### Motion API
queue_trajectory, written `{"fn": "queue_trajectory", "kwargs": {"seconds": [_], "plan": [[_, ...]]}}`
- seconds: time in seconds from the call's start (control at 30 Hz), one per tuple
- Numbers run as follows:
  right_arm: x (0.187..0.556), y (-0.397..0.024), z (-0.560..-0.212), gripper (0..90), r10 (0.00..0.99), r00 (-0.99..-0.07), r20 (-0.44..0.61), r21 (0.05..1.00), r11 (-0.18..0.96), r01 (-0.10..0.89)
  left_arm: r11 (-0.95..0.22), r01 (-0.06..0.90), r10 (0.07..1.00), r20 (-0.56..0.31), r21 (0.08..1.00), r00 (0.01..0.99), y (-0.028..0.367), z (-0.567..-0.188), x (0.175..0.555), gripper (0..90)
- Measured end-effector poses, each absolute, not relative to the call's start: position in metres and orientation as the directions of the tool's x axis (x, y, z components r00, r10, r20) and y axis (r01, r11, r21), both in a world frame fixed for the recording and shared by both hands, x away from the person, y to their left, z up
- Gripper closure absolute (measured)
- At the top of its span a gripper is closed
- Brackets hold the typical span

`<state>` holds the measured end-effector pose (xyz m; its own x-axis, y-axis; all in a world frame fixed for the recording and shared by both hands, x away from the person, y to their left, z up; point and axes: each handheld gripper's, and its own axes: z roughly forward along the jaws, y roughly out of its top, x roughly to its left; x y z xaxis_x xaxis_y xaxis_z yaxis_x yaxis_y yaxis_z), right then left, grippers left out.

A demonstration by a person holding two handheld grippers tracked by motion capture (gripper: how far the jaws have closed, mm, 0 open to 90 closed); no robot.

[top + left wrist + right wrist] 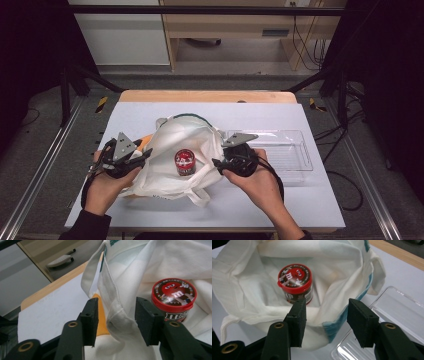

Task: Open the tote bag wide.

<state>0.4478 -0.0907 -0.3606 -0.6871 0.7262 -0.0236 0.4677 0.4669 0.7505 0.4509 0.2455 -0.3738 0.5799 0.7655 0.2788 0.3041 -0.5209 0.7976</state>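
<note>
1. White tote bag point(172, 155) lies mid-table on the white mat point(280, 200), mouth open. M&M's candy tub point(184, 162) with red lid stands upright on the bag fabric inside the opening.
2. Left gripper point(145, 154): jaws apart, straddling a hemmed fold of the bag's rim point(117, 317). Right pad looks to touch the cloth, left pad clear, so no clamp yet.
3. Right gripper point(216, 163): jaws apart over the teal-trimmed bag edge point(334, 327). Nothing pinched.
4. Clear plastic tray point(295, 150) sits just beside the bag on the right, empty.
5. Something orange point(102, 315) peeks out under the bag's left side; can't identify it.
6. Progress, my read: early. Bag is spread open and the tub exposed. Left to do: clamp both rim edges, then get the tub out, probably into the tray.
</note>
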Motion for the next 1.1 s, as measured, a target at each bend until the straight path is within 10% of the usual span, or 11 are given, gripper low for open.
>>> {"fn": "queue_trajectory", "kwargs": {"seconds": [0.47,1.1], "plan": [[0.406,-0.097,-0.387,65.2,0.741,-0.668,-0.066,0.745,0.483,0.461,-0.498,0.348,0.786,0.244,0.794,0.568,0.262,-0.385,0.451,80.2],[0.403,-0.105,-0.436,82.1,0.745,-0.664,-0.064,0.703,0.505,0.500,-0.528,0.390,0.782,0.252,0.755,0.570,0.260,-0.409,0.464,82.0]]}}
